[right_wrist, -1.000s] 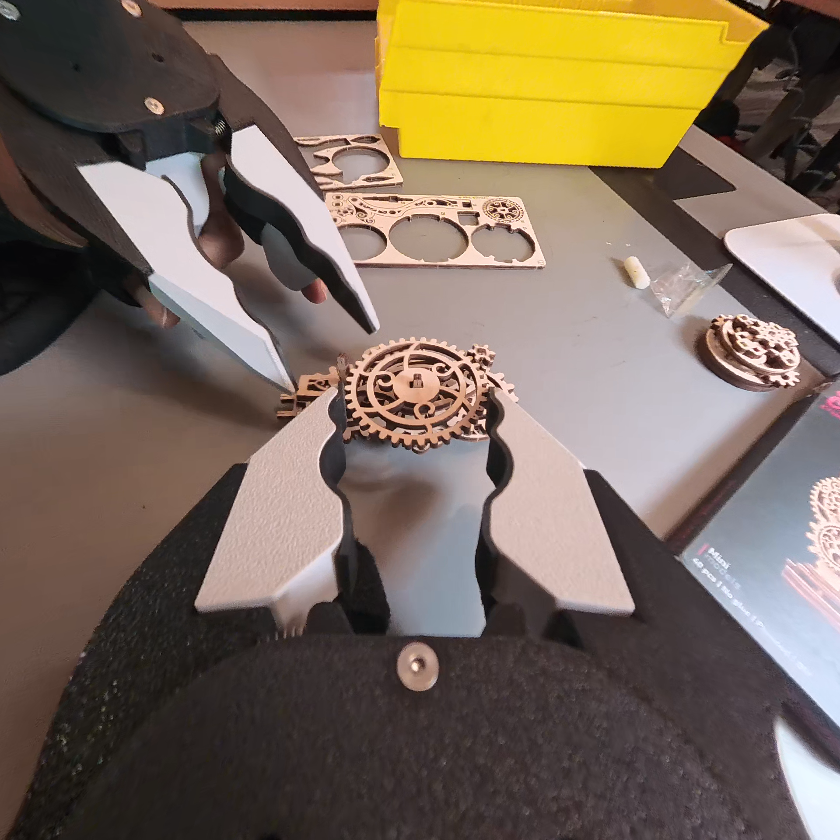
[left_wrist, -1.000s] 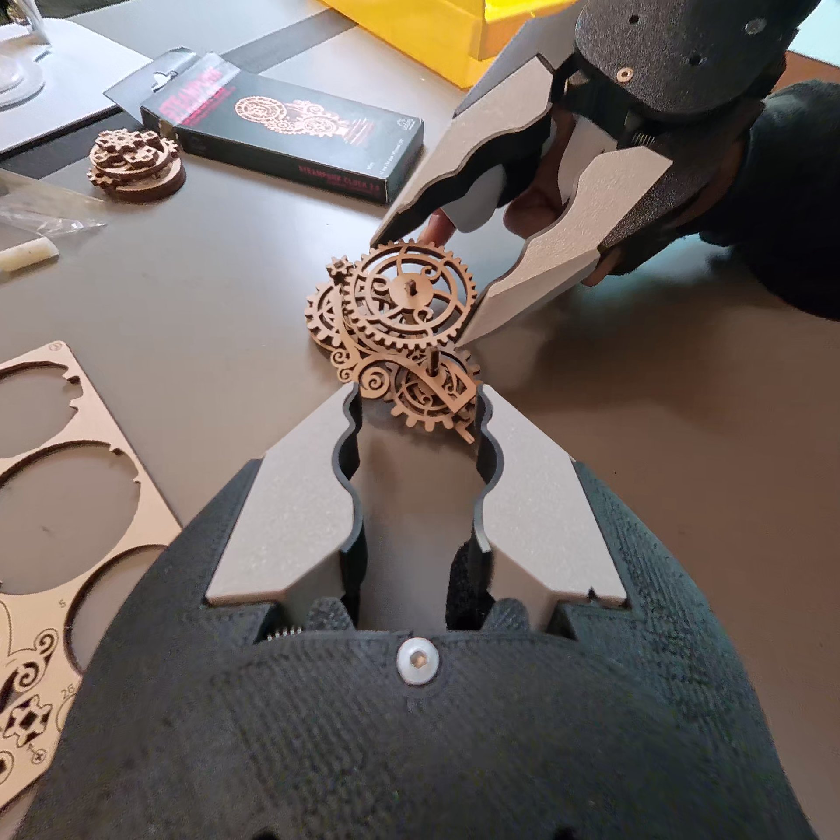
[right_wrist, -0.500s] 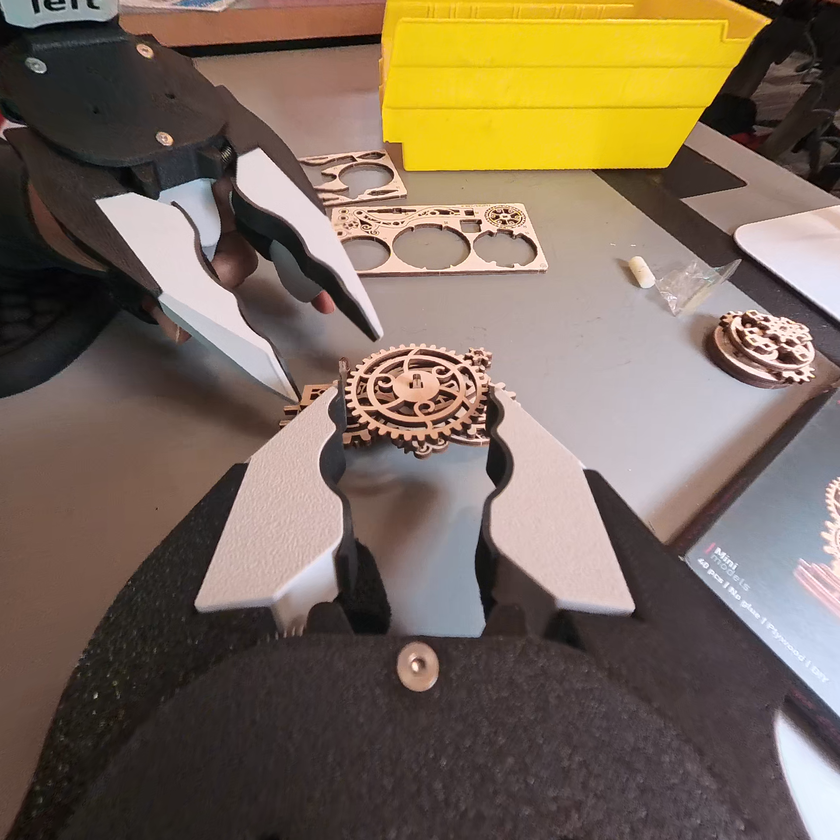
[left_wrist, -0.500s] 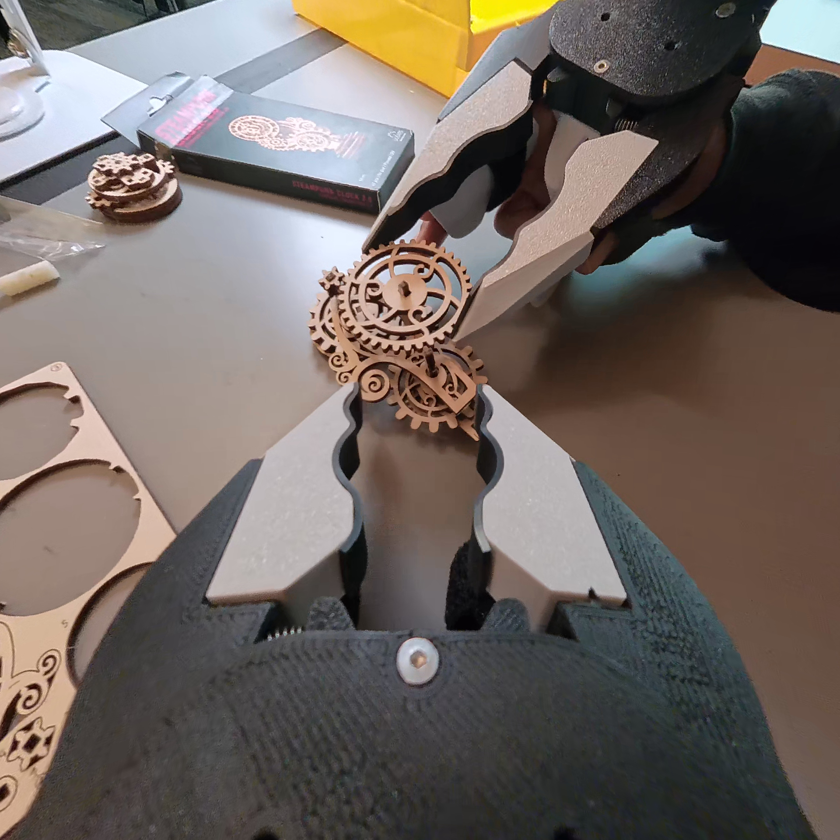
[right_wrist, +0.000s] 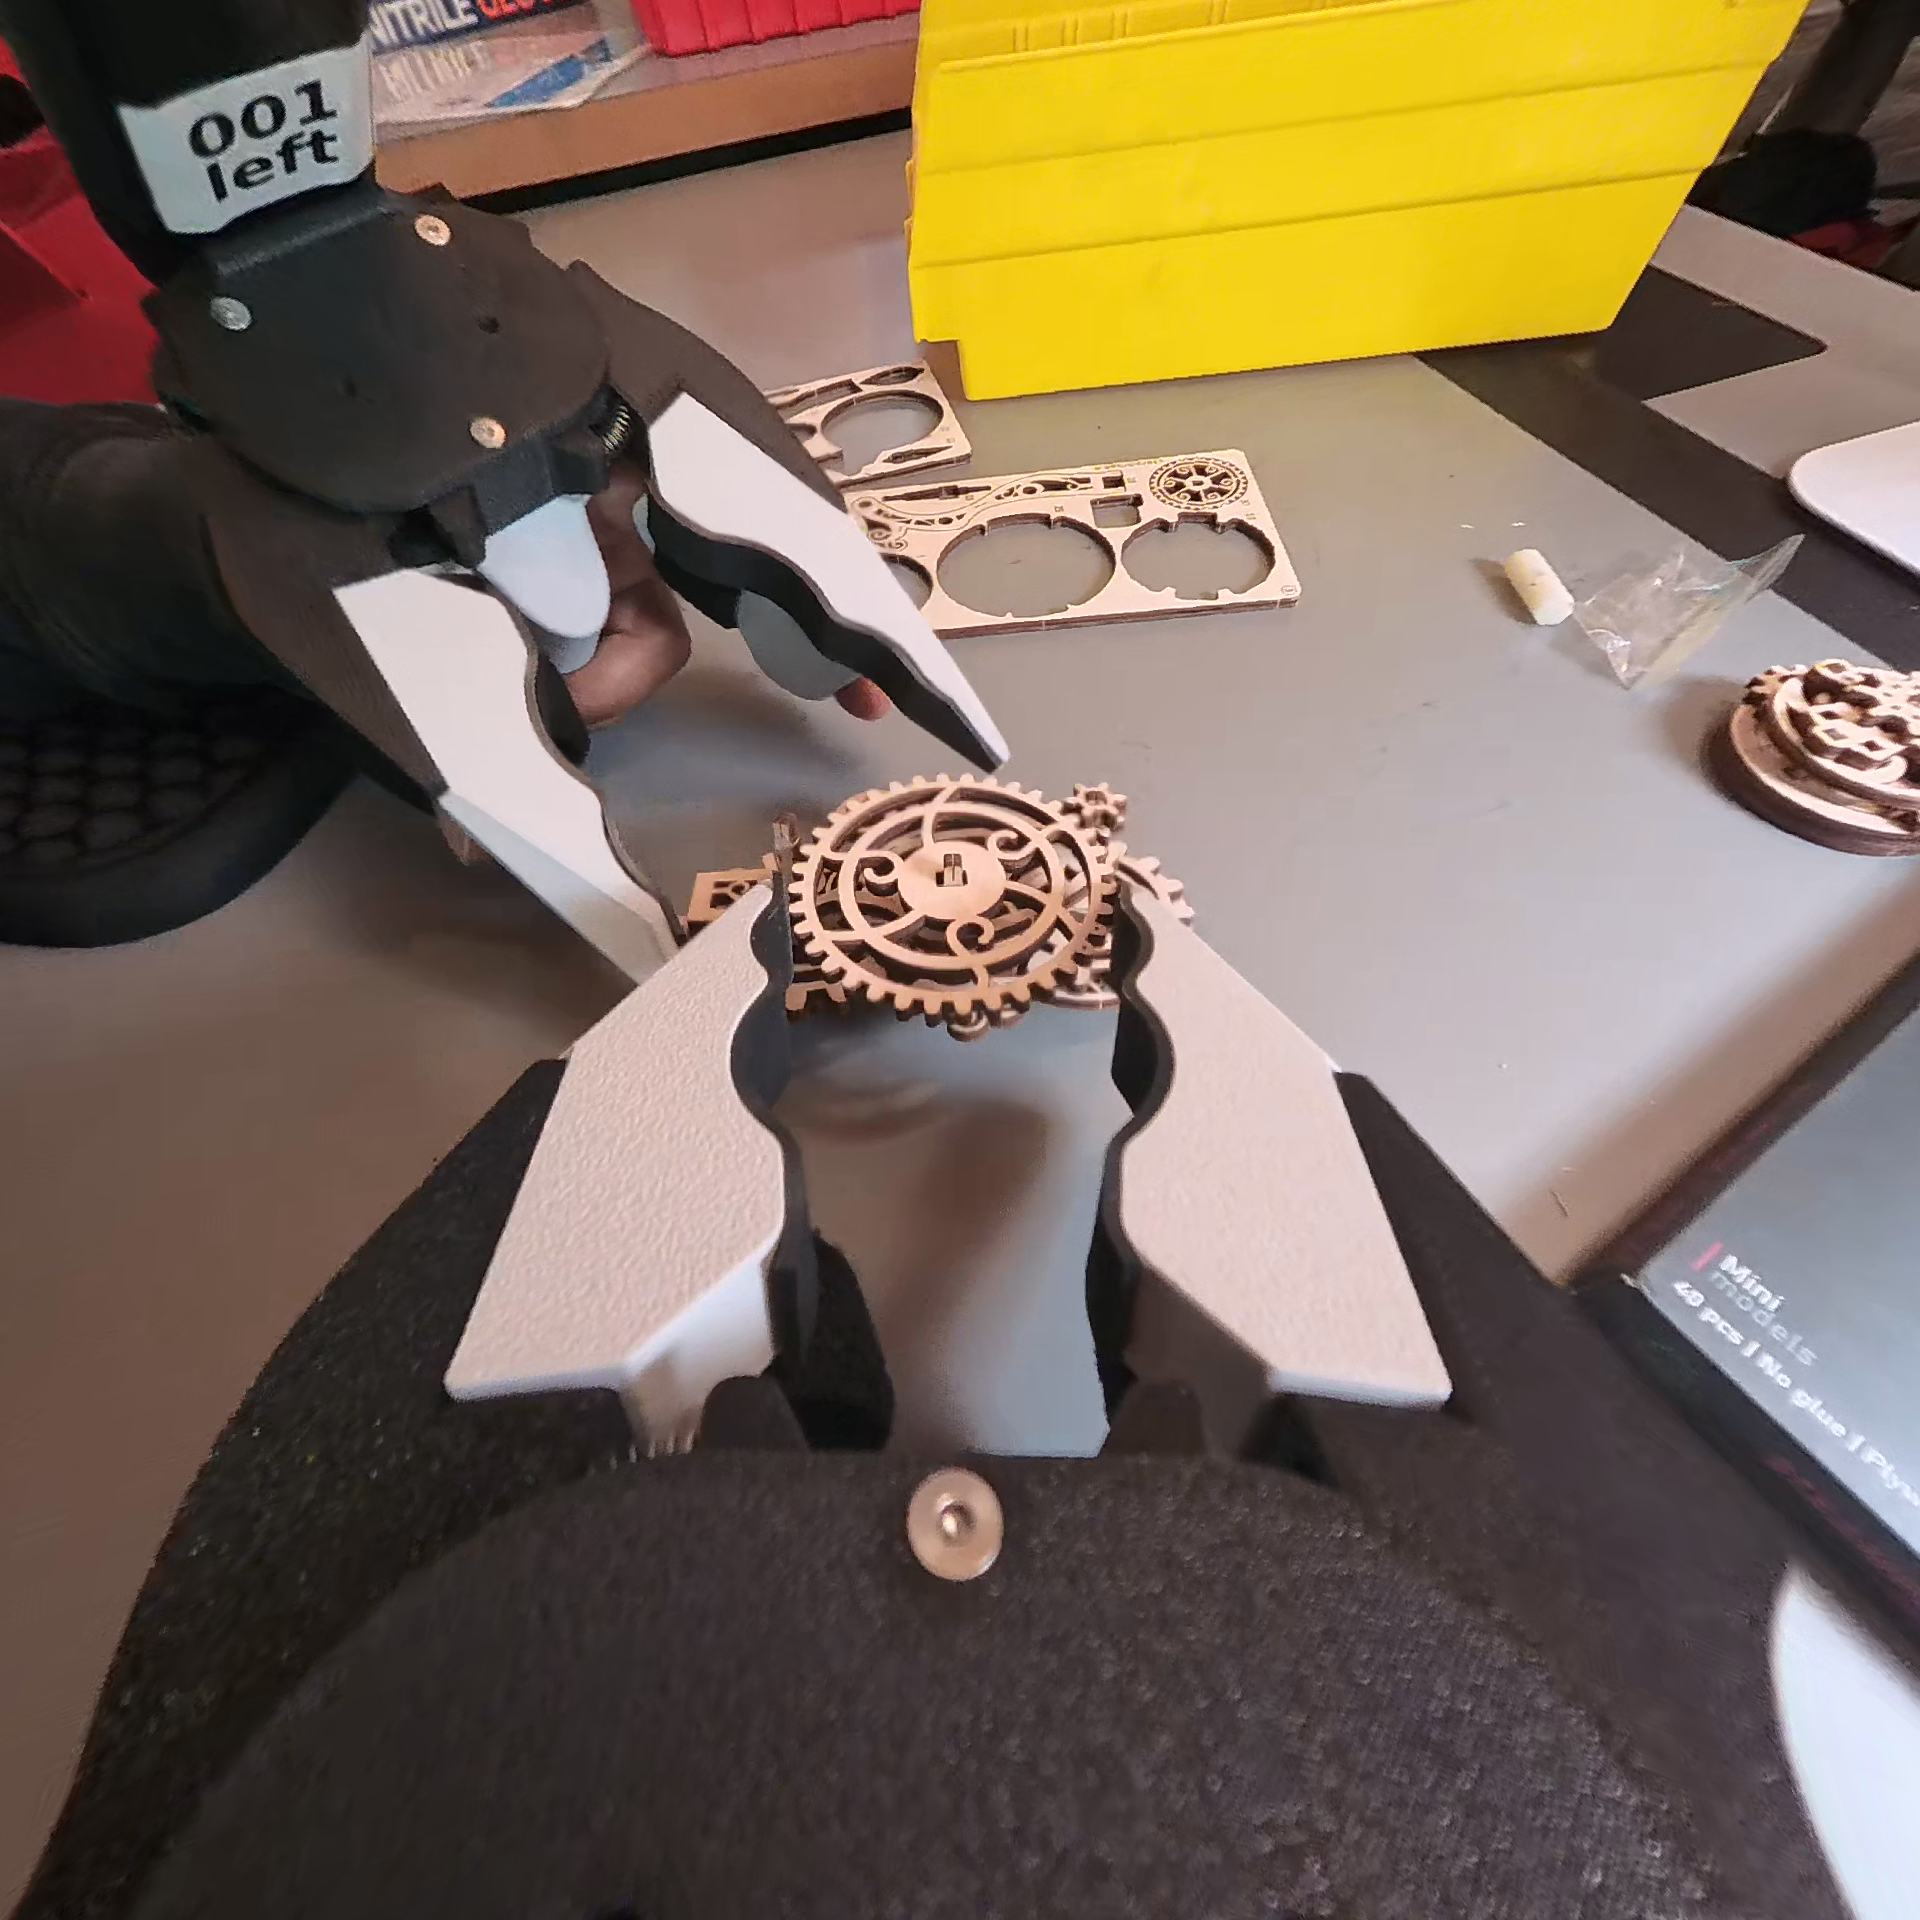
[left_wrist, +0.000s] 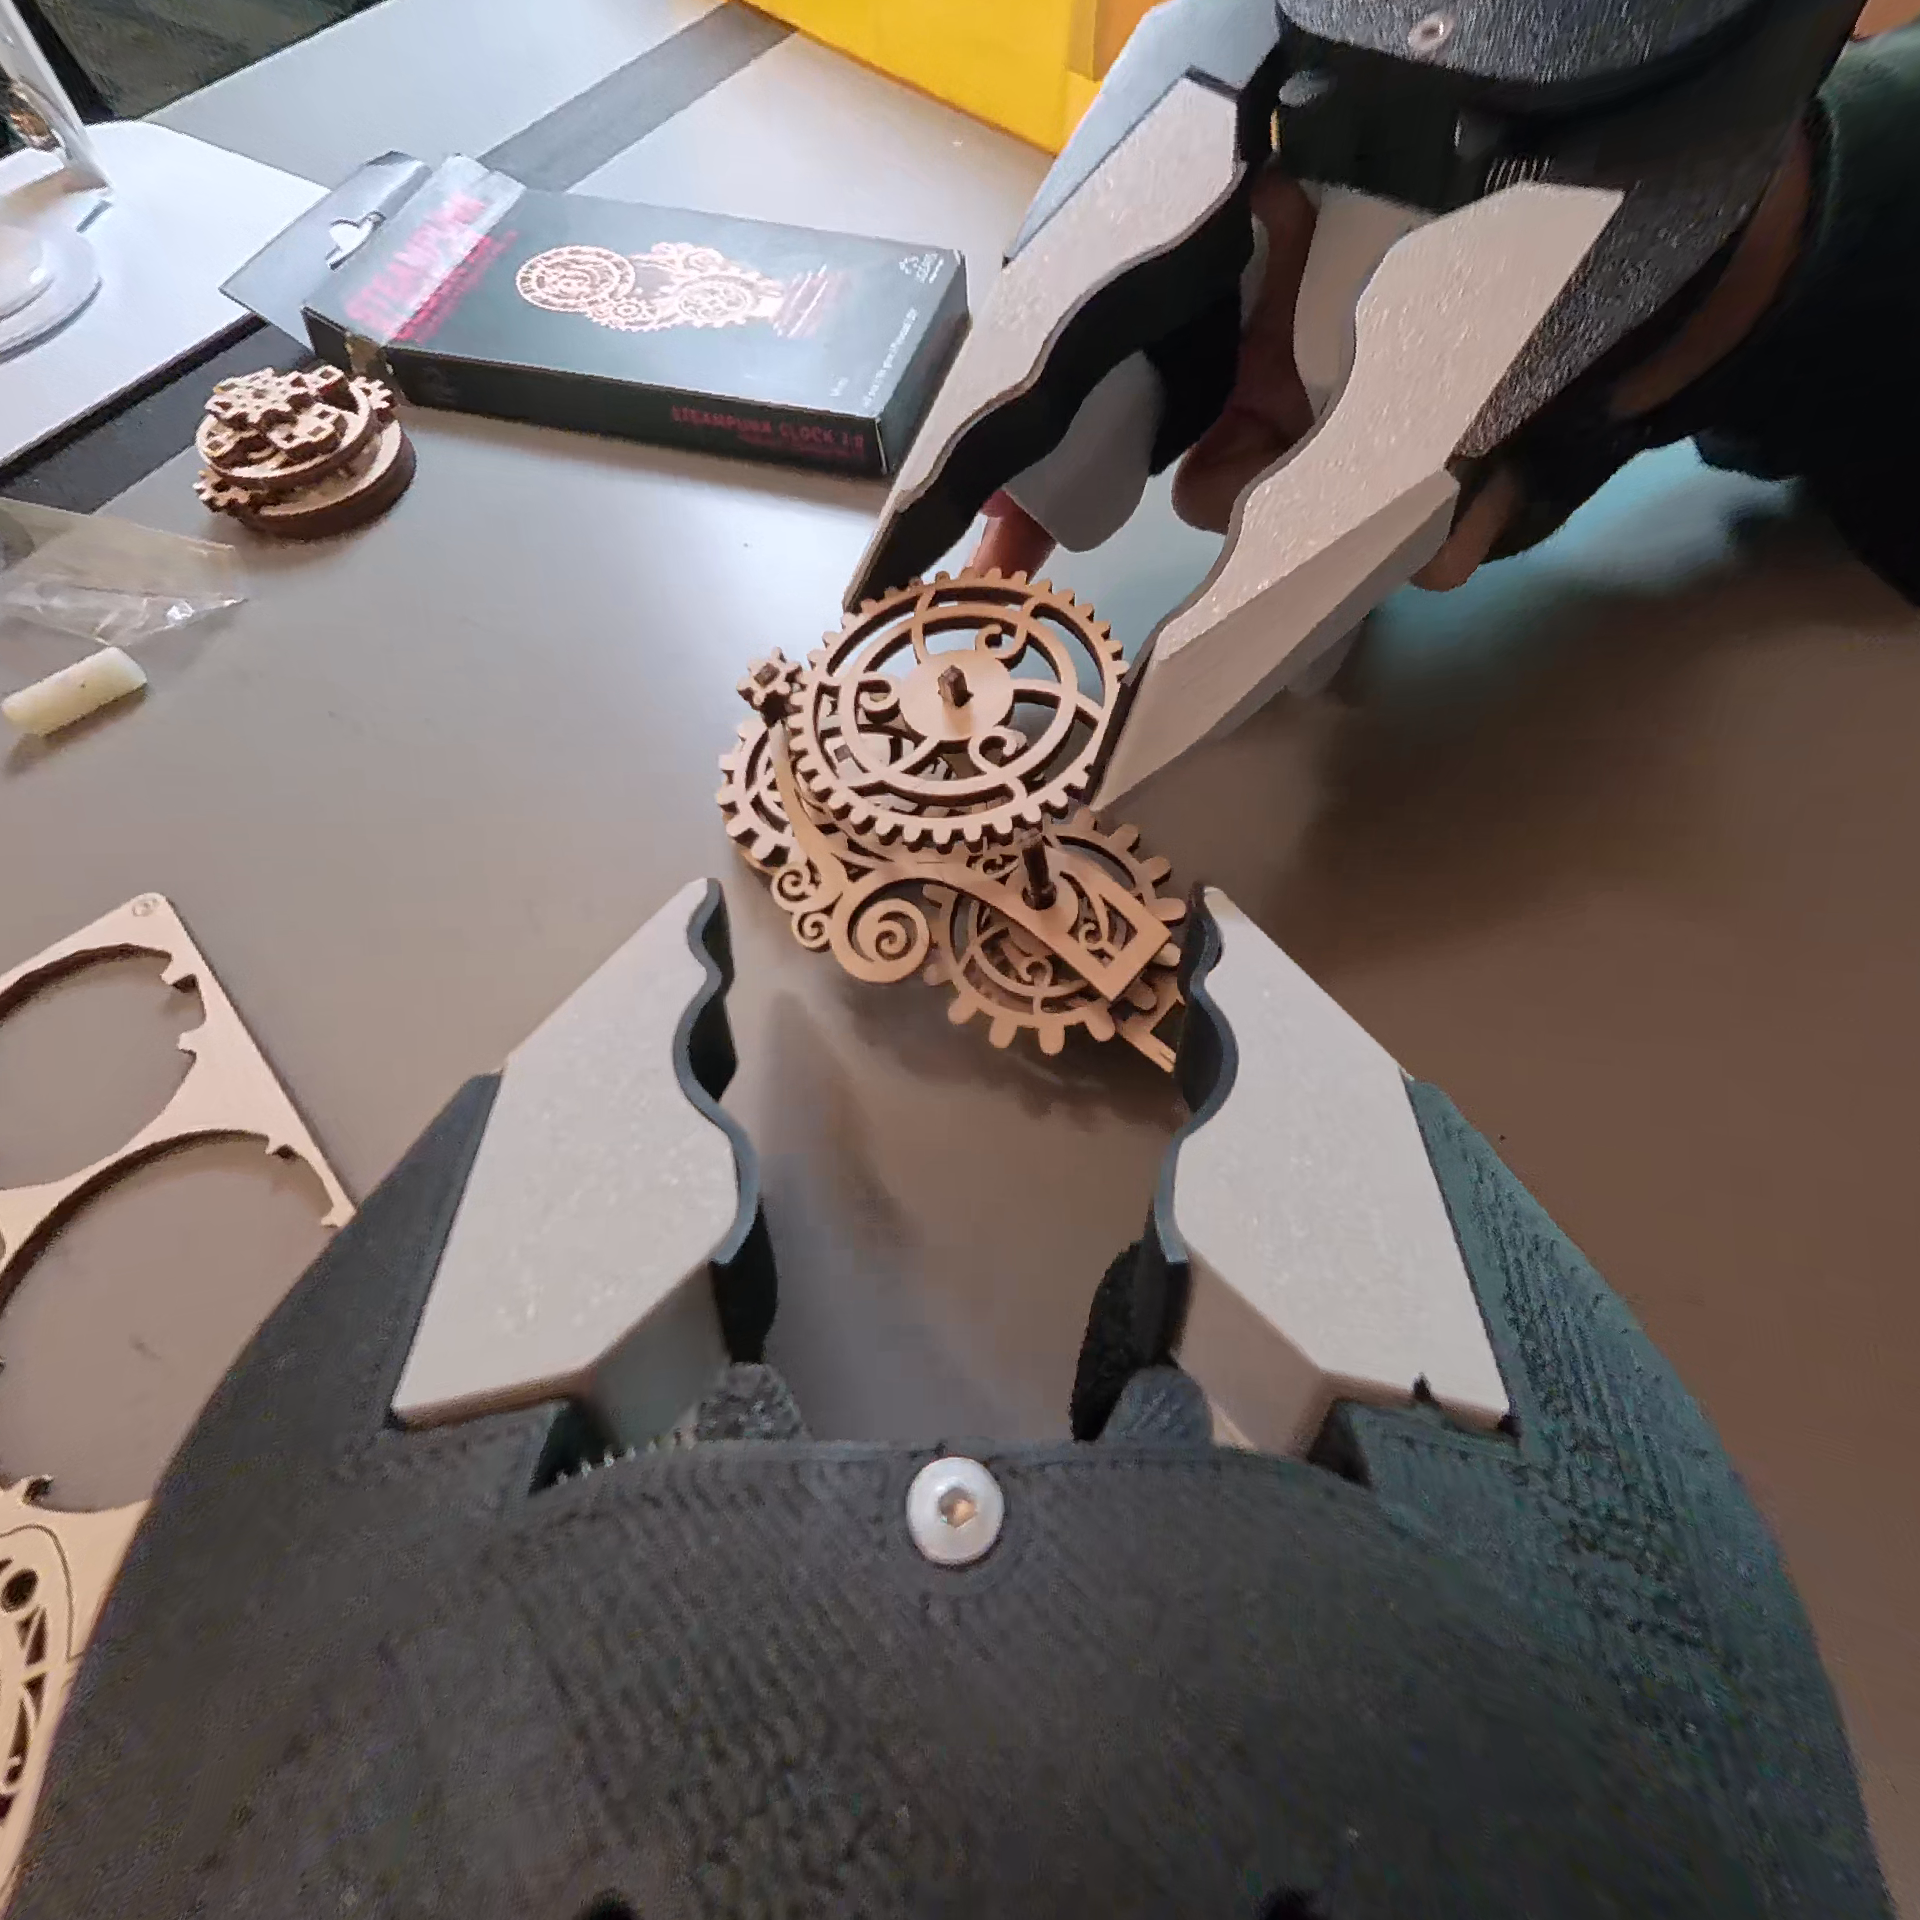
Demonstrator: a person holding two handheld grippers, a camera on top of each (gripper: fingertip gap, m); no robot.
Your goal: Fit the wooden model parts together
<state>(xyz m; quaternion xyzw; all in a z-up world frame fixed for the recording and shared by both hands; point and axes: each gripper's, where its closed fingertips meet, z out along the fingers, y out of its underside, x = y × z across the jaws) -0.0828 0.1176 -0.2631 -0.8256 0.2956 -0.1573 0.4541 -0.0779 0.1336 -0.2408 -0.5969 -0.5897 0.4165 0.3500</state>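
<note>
A wooden gear model (left_wrist: 966, 727) sits mid-table with its big gear (right_wrist: 945, 894) tilted up and its small-gear end (left_wrist: 1049, 956) low. My right gripper (right_wrist: 948, 914) is shut on the big gear, one finger on each side of its rim. It reaches in from the top right of the left wrist view (left_wrist: 987, 696). My left gripper (left_wrist: 956, 914) is open and empty. Its right fingertip (left_wrist: 1210, 935) is close beside the small-gear end and its left fingertip is well clear. In the right wrist view the left gripper (right_wrist: 826, 842) comes in from the upper left.
A black product box (left_wrist: 665, 322) and a small finished gear assembly (left_wrist: 301, 447) lie beyond the model. Punched-out plywood sheets (right_wrist: 1081, 551) lie near stacked yellow bins (right_wrist: 1299, 187). A white stick (right_wrist: 1536, 585) and a plastic bag (right_wrist: 1662, 613) are nearby. Both grippers' tips are close together, under 4 cm apart. The small finished gear assembly (left_wrist: 301, 447) is about equally far from each gripper, around 20 cm. Seen from the right wrist view (right_wrist: 1811, 723) as well.
My left gripper's jaws have spread wider, off the small-gear end. My right gripper has kept its hold and raised the big gear, so the model now tilts.
</note>
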